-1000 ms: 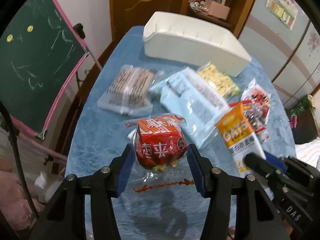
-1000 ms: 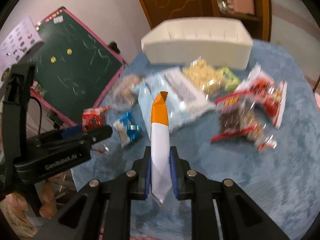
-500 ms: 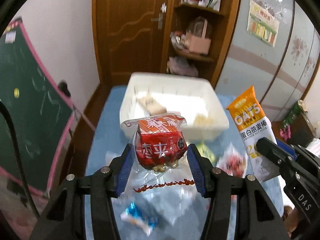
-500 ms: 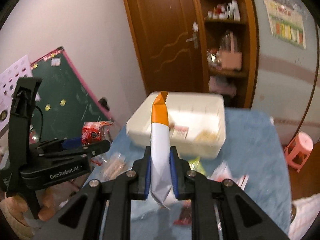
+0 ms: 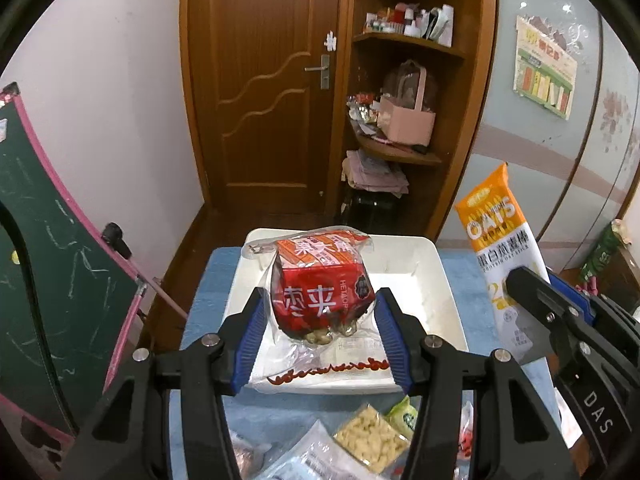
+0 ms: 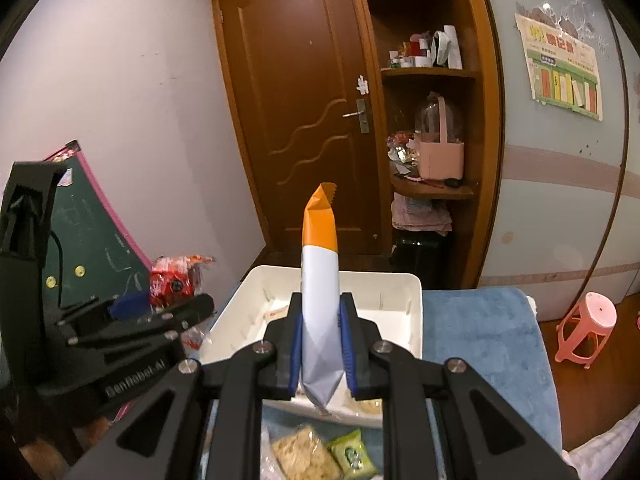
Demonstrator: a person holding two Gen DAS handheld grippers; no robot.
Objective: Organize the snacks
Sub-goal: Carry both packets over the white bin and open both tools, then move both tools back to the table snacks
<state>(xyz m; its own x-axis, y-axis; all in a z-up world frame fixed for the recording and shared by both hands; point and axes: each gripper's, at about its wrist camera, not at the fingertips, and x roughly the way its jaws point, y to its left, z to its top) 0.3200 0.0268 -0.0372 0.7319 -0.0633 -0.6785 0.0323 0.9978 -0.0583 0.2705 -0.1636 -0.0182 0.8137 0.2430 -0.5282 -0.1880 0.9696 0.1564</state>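
My left gripper (image 5: pixel 318 334) is shut on a red snack bag (image 5: pixel 322 290) and holds it above the near part of the white bin (image 5: pixel 448 292). My right gripper (image 6: pixel 320 354) is shut on an orange and white oat bar packet (image 6: pixel 319 280), held upright over the white bin (image 6: pixel 400 296). The oat bar packet (image 5: pixel 502 256) and the right gripper also show at the right of the left wrist view. The red snack bag (image 6: pixel 176 278) shows at the left of the right wrist view. A few small items lie in the bin.
The bin stands at the far end of a blue-covered table (image 6: pixel 480 340). Loose snack packets (image 5: pixel 370 442) lie on the table in front of the bin. A green chalkboard (image 5: pixel 48 280) stands left, a pink stool (image 6: pixel 588 328) right, a door and shelves behind.
Both grippers rose from the table with their packets and moved forward toward the bin. The bin now lies right under them, and the loose snacks have dropped to the bottom of the views.
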